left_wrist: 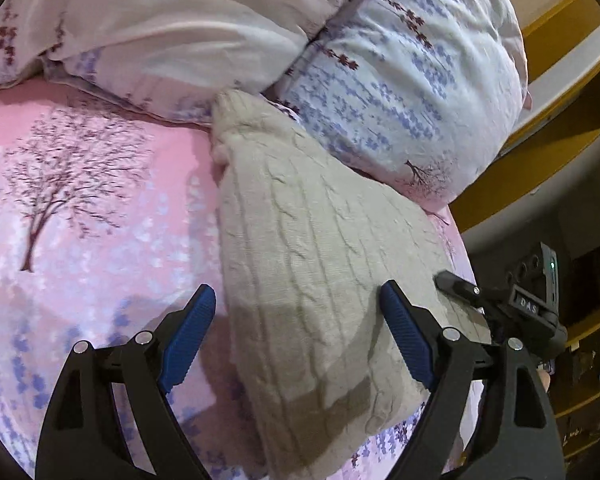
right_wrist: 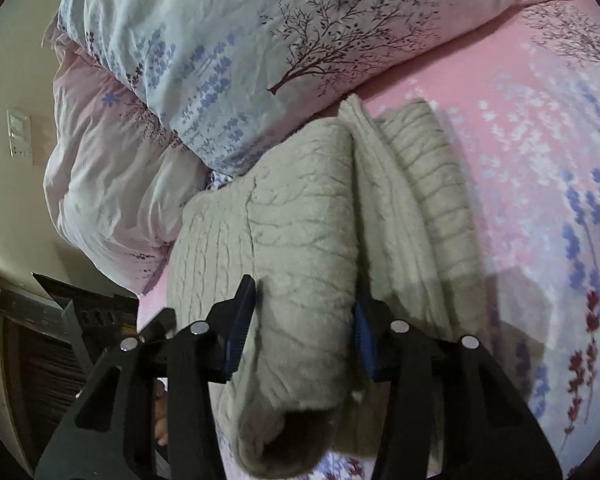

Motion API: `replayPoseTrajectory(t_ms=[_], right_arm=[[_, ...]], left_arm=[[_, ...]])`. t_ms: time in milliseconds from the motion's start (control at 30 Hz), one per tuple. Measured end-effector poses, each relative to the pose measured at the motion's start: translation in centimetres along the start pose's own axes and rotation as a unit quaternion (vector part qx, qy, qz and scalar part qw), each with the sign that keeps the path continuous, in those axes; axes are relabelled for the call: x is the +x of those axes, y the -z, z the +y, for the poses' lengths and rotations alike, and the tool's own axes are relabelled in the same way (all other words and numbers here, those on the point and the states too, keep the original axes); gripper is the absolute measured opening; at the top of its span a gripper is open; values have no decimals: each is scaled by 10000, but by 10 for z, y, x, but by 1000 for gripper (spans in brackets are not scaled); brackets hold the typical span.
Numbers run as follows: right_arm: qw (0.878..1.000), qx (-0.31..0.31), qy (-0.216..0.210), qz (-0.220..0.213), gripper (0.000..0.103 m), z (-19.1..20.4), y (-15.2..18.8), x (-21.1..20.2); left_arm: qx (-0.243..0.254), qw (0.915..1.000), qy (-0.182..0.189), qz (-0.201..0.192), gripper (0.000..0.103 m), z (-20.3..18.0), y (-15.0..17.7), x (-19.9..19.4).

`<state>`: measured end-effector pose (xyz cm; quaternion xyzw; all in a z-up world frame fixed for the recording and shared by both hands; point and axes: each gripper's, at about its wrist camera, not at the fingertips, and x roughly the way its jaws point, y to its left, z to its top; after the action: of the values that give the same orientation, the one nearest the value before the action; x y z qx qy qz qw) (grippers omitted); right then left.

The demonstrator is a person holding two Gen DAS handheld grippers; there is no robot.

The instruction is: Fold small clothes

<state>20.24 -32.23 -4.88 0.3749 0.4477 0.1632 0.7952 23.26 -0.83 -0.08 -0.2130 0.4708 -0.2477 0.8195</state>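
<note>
A beige cable-knit sweater [left_wrist: 300, 208] lies folded into a long strip on the pink flowered bedsheet [left_wrist: 100, 280]. My left gripper [left_wrist: 296, 292] is open above its near end. The left blue pad is over the sheet, the right one over the knit, and neither presses on it. In the right wrist view the sweater [right_wrist: 420, 184] shows several stacked layers. My right gripper [right_wrist: 304, 300] is shut on a thick rolled fold at its near end, with both pads sunk into the knit. That gripper's black frame [left_wrist: 532, 308] shows at the sweater's right edge.
A bunched duvet with tree and blue flower print [left_wrist: 400, 80] [right_wrist: 220, 60] rests against the sweater's far end. The bed's edge [right_wrist: 152, 300] drops beside the sweater, with dark furniture [right_wrist: 40, 340] below. Wooden shelving [left_wrist: 560, 120] stands beyond. Bare sheet [right_wrist: 540, 200] lies on the other side.
</note>
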Motion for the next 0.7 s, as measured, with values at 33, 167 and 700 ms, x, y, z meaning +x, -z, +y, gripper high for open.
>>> replayPoseTrajectory(t_ms=[33, 167, 700], right_arm=[[10000, 0, -1, -15, 30, -1, -2, 2], [9991, -367, 100, -181, 15, 6, -2, 3], [9796, -902, 1300, -1238, 10, -5, 15, -44]], left_arm=[[-12, 10000, 18, 20, 85, 0, 0, 3], [-73, 9999, 48, 71, 85, -3, -1, 9], [322, 9989, 198, 278, 86, -28, 11, 17]])
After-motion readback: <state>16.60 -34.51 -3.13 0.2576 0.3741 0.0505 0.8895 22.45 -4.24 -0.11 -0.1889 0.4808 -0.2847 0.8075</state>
